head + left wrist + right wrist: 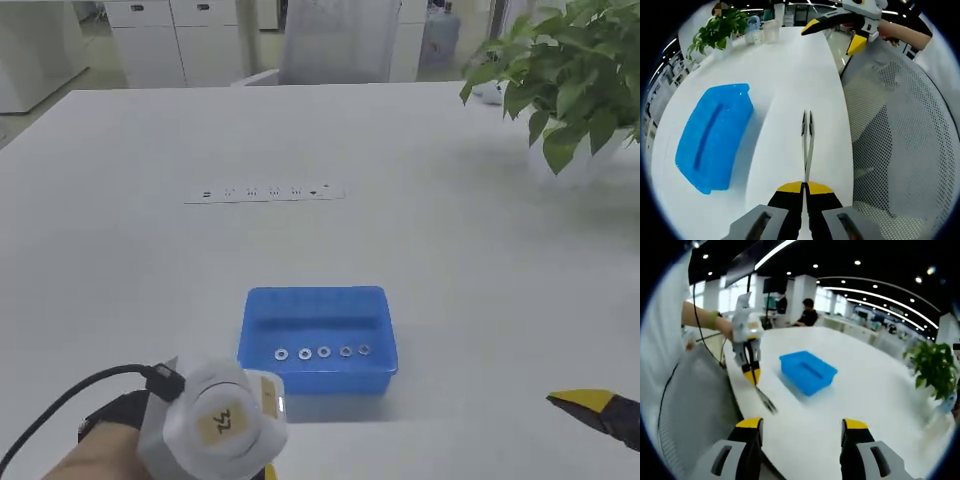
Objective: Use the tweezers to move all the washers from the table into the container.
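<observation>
The head view looks down into the blue container on the white table and shows five washers in a row on its floor. The left gripper view shows the left gripper with its jaws pinched tight on one pair of tweezers, whose prongs point forward over the table edge, container to their left and a mesh chair to their right. The right gripper view shows the right gripper with its jaws wide apart and holding nothing, facing the one container. One potted plant stands at the far corner.
</observation>
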